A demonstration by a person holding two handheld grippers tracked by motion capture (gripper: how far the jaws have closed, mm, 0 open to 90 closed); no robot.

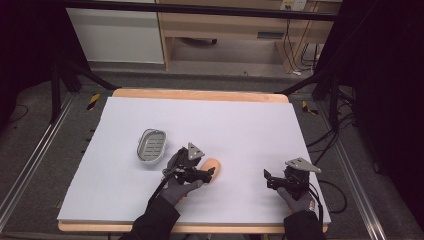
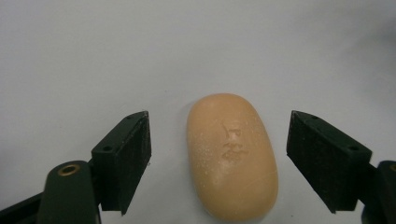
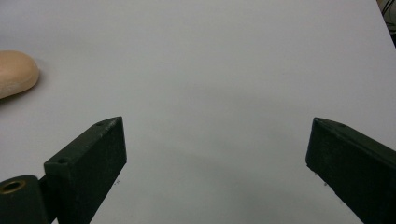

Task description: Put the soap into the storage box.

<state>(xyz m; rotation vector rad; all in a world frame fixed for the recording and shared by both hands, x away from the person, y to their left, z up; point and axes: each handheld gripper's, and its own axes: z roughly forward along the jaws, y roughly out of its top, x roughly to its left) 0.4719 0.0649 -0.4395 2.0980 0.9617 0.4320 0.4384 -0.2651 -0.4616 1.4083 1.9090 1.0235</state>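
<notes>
Left tongs are released, jaws straddling the soap bar without contact. The bar lies on the worktop, at 4 o'clock from the soap dish. Right tongs are released, holding nothing.

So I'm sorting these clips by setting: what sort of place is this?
Probably a lab or workshop recording bench, not a home: a table under a plain white sheet, loose cables on the floor, and a black frame overhead. A soap bar and dish are the props.
</notes>
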